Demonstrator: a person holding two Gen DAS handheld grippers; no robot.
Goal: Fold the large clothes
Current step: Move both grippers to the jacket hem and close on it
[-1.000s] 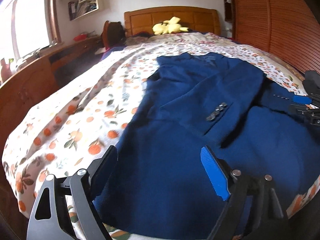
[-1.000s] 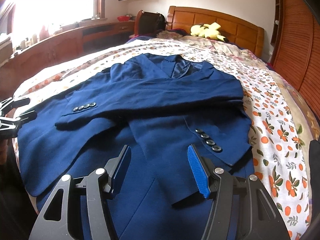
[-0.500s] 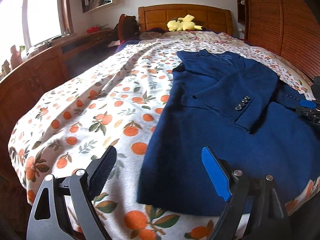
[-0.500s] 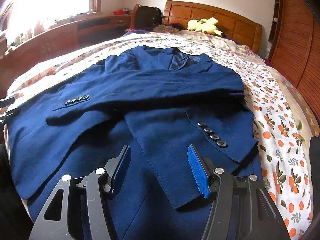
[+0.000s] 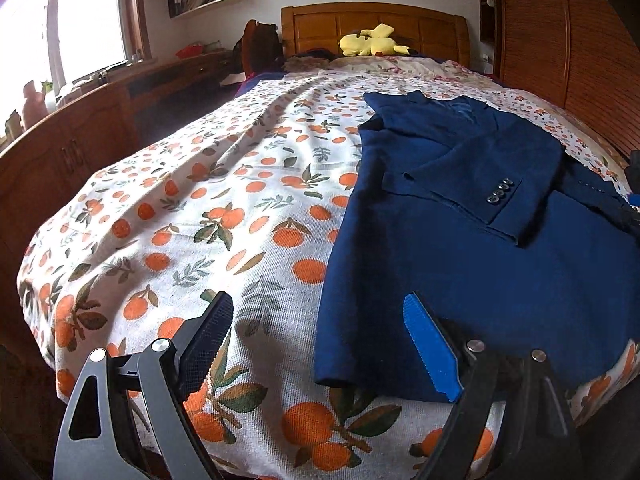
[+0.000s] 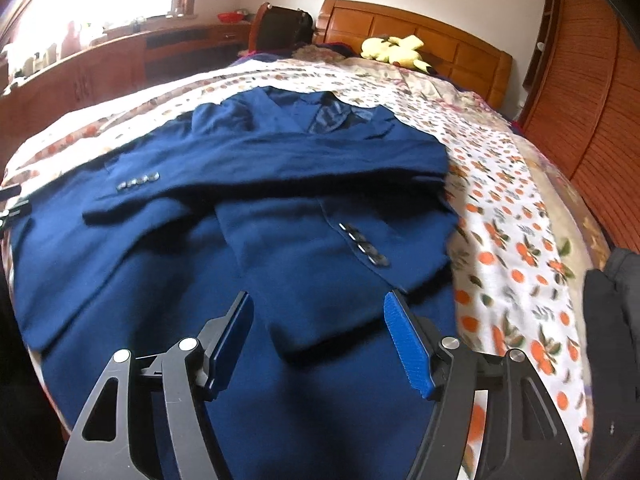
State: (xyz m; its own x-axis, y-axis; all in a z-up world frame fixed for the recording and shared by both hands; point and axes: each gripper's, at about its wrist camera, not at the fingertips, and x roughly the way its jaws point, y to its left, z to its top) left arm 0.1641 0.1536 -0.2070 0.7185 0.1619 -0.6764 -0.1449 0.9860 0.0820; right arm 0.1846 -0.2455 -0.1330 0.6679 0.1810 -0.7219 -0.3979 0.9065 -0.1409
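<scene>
A navy blue suit jacket lies flat on the bed, both sleeves folded across its front. In the right wrist view the jacket fills the near bed, collar toward the headboard. My left gripper is open and empty, low over the bedsheet at the jacket's lower left hem corner. My right gripper is open and empty, just above the lower front of the jacket near the end of one folded sleeve.
The bed carries an orange-fruit patterned sheet. A yellow plush toy rests by the wooden headboard. A wooden desk and cabinets run along the left. A slatted wooden wardrobe stands to the right. Dark clothing lies at the right edge.
My left gripper has swung left, off the jacket toward its left hem corner over the bare sheet. My right gripper has edged forward and lower over the jacket. Both stay open.
</scene>
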